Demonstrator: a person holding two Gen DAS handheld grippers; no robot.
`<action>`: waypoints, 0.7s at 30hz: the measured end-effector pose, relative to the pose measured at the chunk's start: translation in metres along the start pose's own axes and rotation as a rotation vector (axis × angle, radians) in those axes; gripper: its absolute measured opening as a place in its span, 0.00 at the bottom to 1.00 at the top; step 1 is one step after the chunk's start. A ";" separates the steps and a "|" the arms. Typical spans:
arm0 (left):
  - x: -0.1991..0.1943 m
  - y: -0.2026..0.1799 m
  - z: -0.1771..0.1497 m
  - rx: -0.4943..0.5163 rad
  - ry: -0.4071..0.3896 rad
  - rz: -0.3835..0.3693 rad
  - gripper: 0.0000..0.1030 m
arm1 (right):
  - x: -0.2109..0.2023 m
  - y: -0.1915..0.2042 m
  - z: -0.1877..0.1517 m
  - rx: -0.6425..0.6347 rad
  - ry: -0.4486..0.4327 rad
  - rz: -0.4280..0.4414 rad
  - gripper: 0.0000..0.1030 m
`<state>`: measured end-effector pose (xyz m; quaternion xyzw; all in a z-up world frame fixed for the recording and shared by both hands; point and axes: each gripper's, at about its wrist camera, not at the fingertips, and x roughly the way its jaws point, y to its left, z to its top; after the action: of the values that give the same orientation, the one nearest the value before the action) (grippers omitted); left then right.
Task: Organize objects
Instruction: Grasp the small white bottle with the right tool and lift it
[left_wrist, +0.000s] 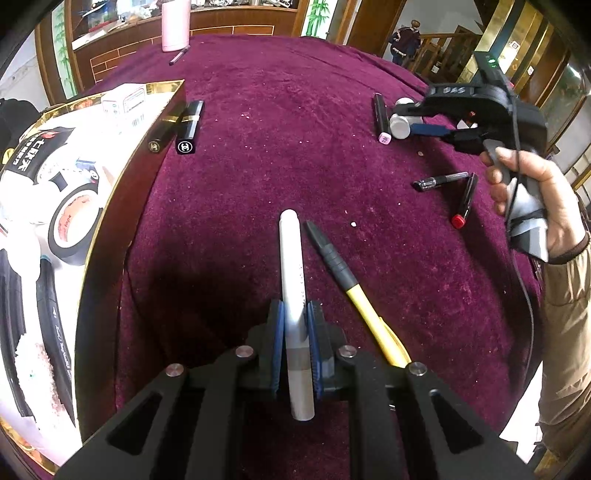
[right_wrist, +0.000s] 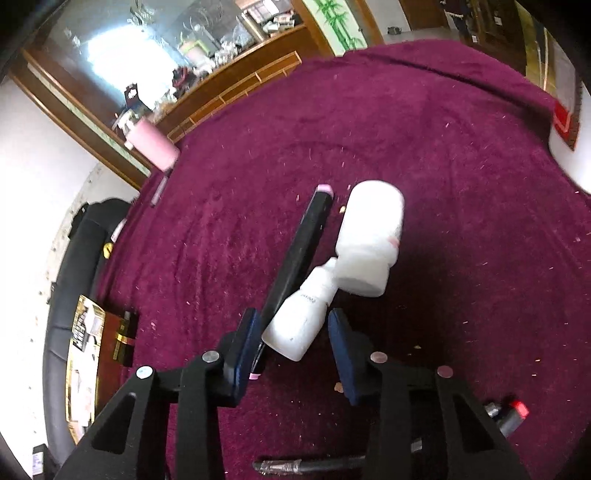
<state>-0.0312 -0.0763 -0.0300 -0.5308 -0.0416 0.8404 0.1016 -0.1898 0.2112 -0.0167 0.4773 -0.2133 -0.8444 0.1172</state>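
Observation:
My left gripper (left_wrist: 295, 306) is shut on a white marker (left_wrist: 291, 266), which sticks out forward over the purple tablecloth. A yellow pen with a black grip (left_wrist: 340, 269) lies just to its right. My right gripper (right_wrist: 293, 315) is open, low over the cloth, with a small white bottle (right_wrist: 299, 321) and the end of a black marker with pink caps (right_wrist: 299, 254) between its pads. The left pad lies against the marker; a narrow gap shows between the right pad and the bottle. A larger white bottle (right_wrist: 369, 236) lies just beyond, touching the small one.
A gold-rimmed box (left_wrist: 122, 206) with tape rolls and markers stands at the left, with two black lipstick tubes (left_wrist: 188, 125) beside it. A clear-capped pen (left_wrist: 439, 181) and a red-capped pen (left_wrist: 463, 203) lie at the right. A pink cup (left_wrist: 175, 26) stands at the far edge.

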 end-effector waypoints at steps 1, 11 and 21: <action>0.000 0.000 0.000 0.002 0.000 0.002 0.14 | -0.006 -0.002 0.002 0.006 -0.010 0.004 0.41; 0.004 -0.001 0.010 0.018 0.008 0.012 0.14 | -0.004 -0.019 0.032 0.033 -0.020 -0.121 0.41; 0.010 -0.012 0.022 0.073 0.018 0.079 0.13 | 0.025 -0.011 0.040 -0.066 -0.004 -0.226 0.40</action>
<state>-0.0532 -0.0619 -0.0272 -0.5354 0.0108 0.8399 0.0880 -0.2367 0.2209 -0.0222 0.4924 -0.1305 -0.8598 0.0362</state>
